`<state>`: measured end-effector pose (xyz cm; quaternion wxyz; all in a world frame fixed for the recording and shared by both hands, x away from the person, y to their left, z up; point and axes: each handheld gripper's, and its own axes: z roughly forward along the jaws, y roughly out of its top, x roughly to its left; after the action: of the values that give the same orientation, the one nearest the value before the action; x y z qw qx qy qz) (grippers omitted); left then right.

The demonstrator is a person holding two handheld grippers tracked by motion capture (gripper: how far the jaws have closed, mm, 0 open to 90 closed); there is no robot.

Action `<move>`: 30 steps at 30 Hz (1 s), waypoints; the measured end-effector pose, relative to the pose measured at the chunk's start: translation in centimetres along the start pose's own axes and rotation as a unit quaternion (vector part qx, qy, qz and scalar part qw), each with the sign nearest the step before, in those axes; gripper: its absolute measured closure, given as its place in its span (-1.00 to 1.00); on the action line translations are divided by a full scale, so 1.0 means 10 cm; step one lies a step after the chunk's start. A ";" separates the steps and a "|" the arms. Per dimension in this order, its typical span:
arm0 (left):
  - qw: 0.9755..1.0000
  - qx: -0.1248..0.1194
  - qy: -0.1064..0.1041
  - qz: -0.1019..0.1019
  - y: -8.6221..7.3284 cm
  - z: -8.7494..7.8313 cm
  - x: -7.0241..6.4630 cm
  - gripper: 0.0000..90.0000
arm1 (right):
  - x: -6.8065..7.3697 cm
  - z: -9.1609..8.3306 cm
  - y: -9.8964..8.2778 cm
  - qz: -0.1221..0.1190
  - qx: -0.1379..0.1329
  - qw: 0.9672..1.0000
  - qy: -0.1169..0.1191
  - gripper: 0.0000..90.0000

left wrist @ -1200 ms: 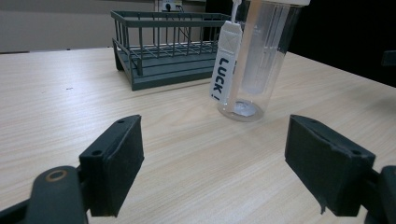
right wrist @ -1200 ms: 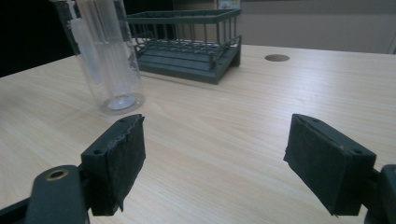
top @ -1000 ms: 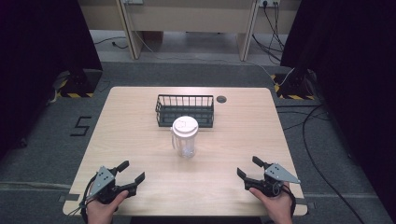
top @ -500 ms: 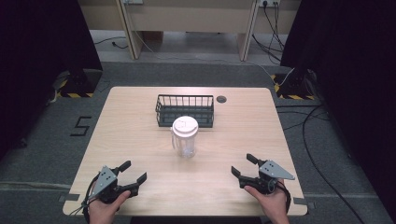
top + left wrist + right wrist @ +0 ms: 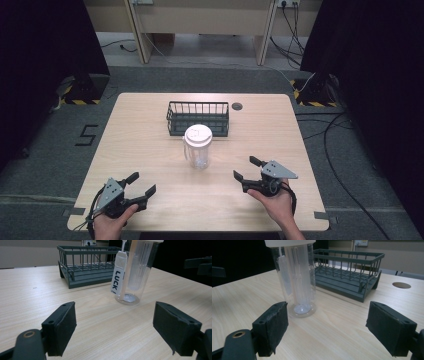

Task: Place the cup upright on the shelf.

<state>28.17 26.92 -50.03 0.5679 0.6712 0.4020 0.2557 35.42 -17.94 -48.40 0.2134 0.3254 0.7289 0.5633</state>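
Clear tumbler with white lid stands upright mid-table, a "LUCK!" tag hanging on its side. Wire basket sits just behind it at 12 o'clock. Left gripper at 7 o'clock and right gripper at 4 o'clock, both released, jaws spread, holding nothing. Bare wood between them and tumbler. Cable hole beside basket.

The table is pale wood-grain laminate, smooth and matt. On it, the bottle is clear glossy plastic with a white matt lid. Behind the bottle, the basket looks like dark coated wire, dull-finished.
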 end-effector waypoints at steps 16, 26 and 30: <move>1.000 -0.002 -0.001 0.000 0.01 0.00 0.00 -0.59 | 0.04 0.34 0.17 -0.003 0.007 1.000 0.021 -0.63; 1.000 -0.002 -0.002 0.001 0.01 0.01 0.01 -0.59 | 0.08 0.53 0.23 -0.007 0.011 1.000 0.028 -0.63; 1.000 -0.002 -0.001 0.000 0.01 0.00 0.01 -0.59 | 0.09 0.60 0.25 -0.010 0.015 0.999 0.029 -0.64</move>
<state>28.27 26.96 -49.93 0.5700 0.6703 0.4003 0.2559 39.40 -12.81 -47.61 0.1926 0.3049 0.7460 0.5598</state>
